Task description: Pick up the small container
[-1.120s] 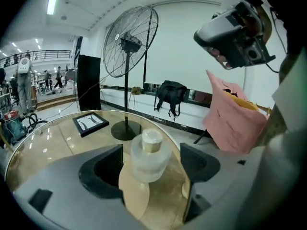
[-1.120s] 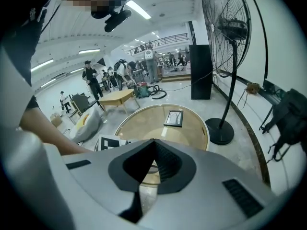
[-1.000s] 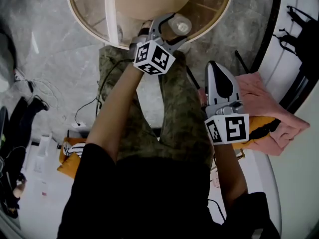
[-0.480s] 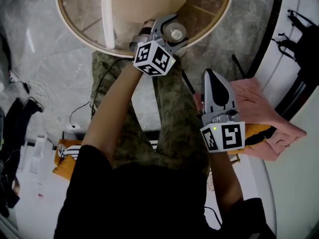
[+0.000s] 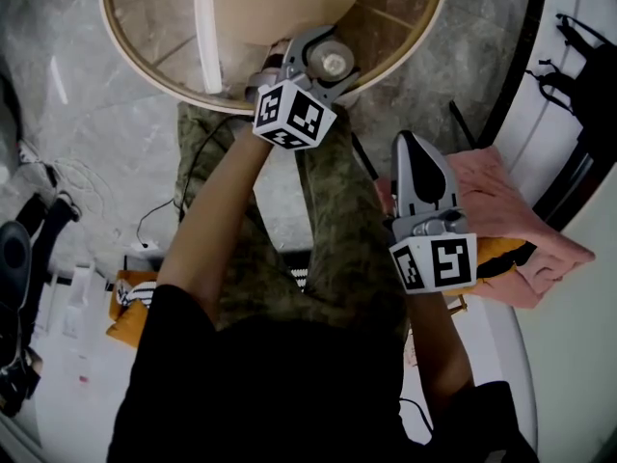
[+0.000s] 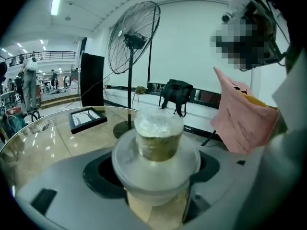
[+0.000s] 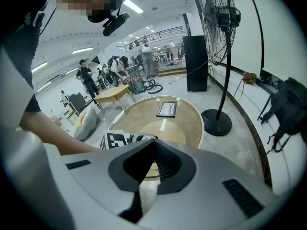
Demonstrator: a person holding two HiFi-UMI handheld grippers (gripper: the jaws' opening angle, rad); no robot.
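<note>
In the upper middle of the head view, we see the left gripper (image 5: 328,61) reaching over the near rim of the round glass table (image 5: 154,27). Its 2 jaws are partly closed around the small container (image 5: 335,63), one on each side. In the left gripper view the container sits at centre frame, clear plastic with something brownish inside. We cannot tell whether its base touches the glass. At the right middle of the head view the right gripper (image 5: 413,143) hangs over the person's lap beside a pink cloth (image 5: 501,210), jaws pressed together on nothing.
</note>
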